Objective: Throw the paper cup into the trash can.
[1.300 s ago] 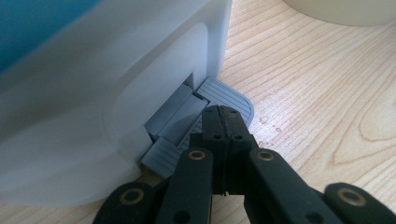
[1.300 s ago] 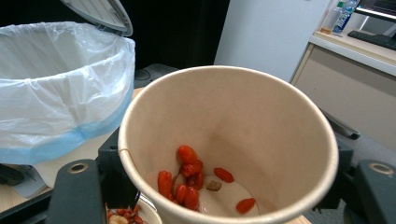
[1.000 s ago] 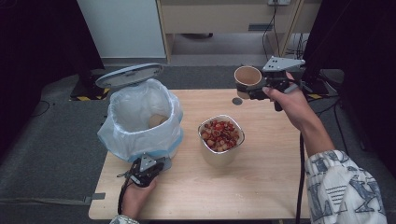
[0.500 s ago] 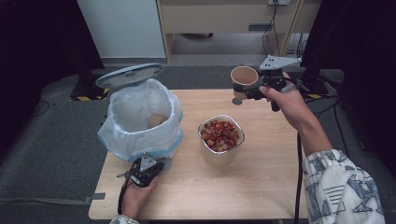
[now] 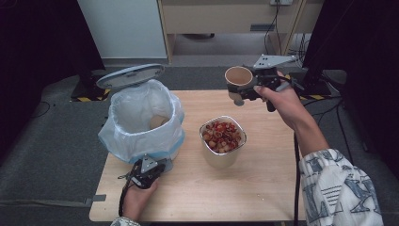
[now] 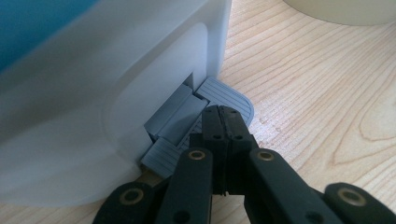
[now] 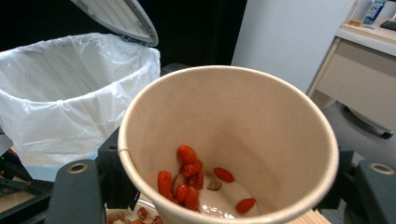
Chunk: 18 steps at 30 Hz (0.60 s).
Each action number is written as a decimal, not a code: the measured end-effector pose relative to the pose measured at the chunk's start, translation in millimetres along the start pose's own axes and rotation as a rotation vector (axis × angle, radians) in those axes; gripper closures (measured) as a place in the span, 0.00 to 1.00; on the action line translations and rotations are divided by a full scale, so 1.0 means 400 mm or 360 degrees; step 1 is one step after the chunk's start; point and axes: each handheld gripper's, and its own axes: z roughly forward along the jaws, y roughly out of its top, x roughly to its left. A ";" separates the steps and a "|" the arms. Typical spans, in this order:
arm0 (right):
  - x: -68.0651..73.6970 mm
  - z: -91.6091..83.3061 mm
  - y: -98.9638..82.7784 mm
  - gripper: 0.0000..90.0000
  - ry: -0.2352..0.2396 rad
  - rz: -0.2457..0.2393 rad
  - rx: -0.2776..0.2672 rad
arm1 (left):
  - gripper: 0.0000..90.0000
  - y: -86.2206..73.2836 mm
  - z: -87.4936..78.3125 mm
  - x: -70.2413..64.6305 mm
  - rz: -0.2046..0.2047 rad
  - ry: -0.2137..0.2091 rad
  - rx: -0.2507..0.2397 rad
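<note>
I am gripping a paper cup [image 5: 238, 76] in my right gripper [image 5: 249, 87], its jaws clamped on the cup's sides, and I am holding it in the air over the far edge of the wooden table [image 5: 263, 188]. A few red berry pieces [image 7: 187, 179] are sitting in its bottom. My left gripper [image 6: 223, 122], jaws fully closed on nothing, is pressing down on the grey pedal [image 6: 219, 100] of the bag-lined pedal bin [image 5: 141, 122], whose lid [image 5: 131, 76] is standing open. A bowl of mixed red pieces [image 5: 222, 137] is sitting just beside the bin.
</note>
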 end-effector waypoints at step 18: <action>0.048 0.075 0.038 0.31 0.0056 -0.0016 -0.0001 | 0.99 0.000 0.000 0.000 0.0001 0.0000 0.0001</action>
